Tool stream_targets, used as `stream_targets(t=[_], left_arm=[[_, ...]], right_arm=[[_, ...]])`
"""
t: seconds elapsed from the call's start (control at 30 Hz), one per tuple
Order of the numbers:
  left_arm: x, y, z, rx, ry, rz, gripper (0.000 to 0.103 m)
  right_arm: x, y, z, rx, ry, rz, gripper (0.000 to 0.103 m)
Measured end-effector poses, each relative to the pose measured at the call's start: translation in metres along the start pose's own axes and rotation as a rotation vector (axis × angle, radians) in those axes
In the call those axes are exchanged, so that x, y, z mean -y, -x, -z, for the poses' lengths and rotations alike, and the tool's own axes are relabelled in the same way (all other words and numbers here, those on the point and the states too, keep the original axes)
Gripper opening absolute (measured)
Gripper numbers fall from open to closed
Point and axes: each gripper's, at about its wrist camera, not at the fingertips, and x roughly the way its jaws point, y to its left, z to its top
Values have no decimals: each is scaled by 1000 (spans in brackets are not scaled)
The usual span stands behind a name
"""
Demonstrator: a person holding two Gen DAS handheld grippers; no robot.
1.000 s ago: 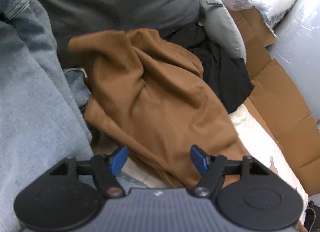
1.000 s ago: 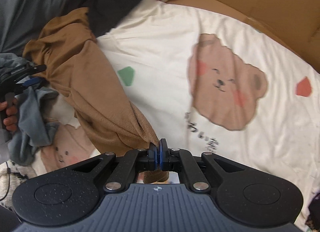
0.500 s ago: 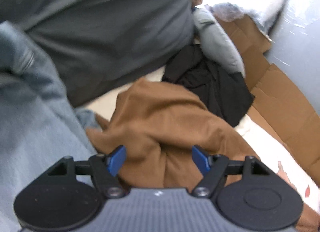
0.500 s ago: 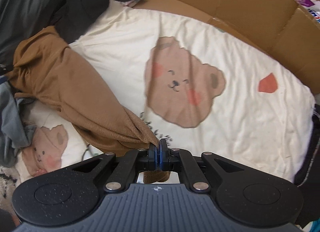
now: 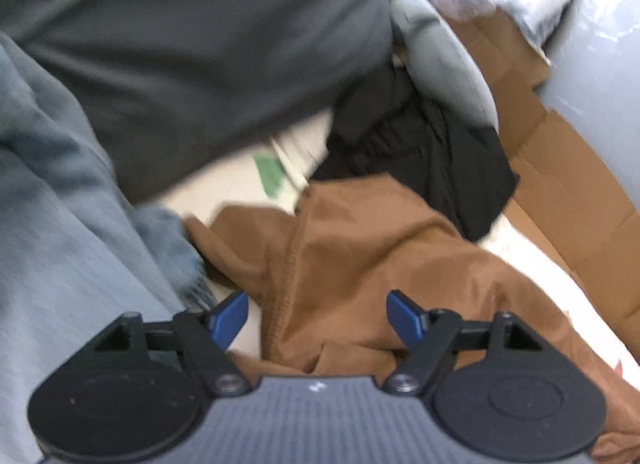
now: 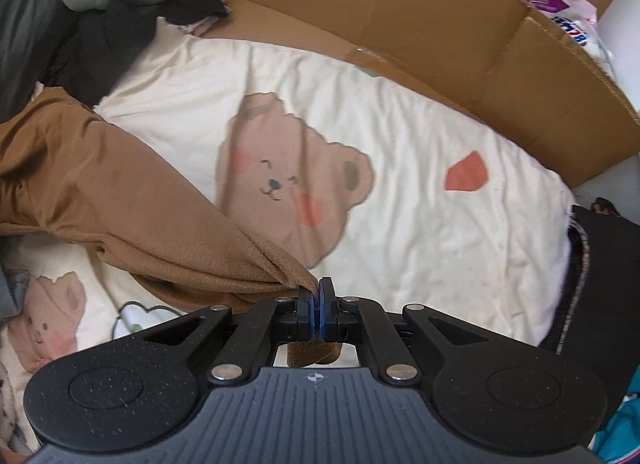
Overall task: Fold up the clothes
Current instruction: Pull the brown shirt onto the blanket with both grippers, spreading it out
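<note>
Right hand-held gripper (image 6: 316, 306) clamped on corner of brown garment (image 6: 132, 220), cloth trailing away to its left across bear-print blanket (image 6: 400, 136). Left hand-held gripper (image 5: 318, 314) jaws wide, holding nothing, hovering directly over garment's other, bunched end (image 5: 360, 264). Long axis running gripper to gripper. Black clothes (image 5: 420, 152) beyond, cardboard (image 6: 400, 16) farthest.
</note>
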Motion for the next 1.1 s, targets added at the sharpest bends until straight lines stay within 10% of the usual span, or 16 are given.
stream_targets(t=[0.83,1.1], left_arm=[[72,0,31,-138,-105,132,13],[124,-2,45,-167,-187,210,12]], right_arm=[[83,6,22,10,14,105,0],[128,16,59,6,-90,148,0]])
